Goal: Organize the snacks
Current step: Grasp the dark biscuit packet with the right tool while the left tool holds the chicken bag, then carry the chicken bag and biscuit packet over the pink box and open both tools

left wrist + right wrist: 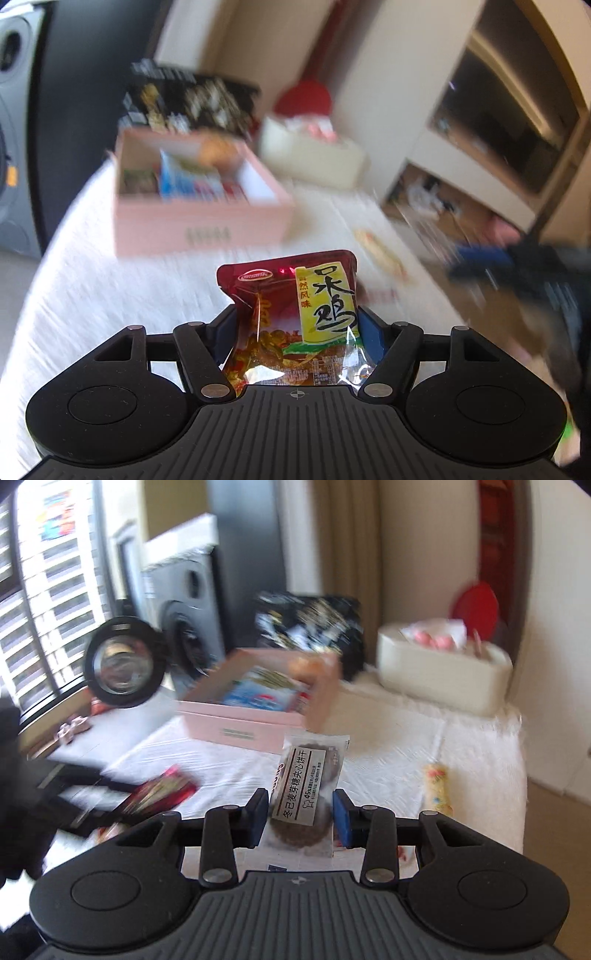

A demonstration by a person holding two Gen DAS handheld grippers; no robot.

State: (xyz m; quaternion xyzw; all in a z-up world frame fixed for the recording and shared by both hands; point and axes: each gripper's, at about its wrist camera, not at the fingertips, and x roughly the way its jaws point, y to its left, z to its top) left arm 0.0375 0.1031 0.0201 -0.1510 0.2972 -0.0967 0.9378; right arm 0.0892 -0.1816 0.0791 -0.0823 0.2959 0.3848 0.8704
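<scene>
Both loaded: left gripper (297,325) clamps the red chicken packet (291,317), right gripper (300,818) pinches the biscuit packet (306,786); pink box (199,225) sits upper left, each drop needing a clear slot inside

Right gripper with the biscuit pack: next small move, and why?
Probably carry it forward over the pink box and release. The right gripper is clamped on the biscuit pack, lifted off the white cloth; the box sits open ahead, already holding snacks.

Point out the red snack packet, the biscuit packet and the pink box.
red snack packet (295,314), left wrist view, on its front.
biscuit packet (306,786), right wrist view, on its label.
pink box (199,229), left wrist view, on its front wall.
</scene>
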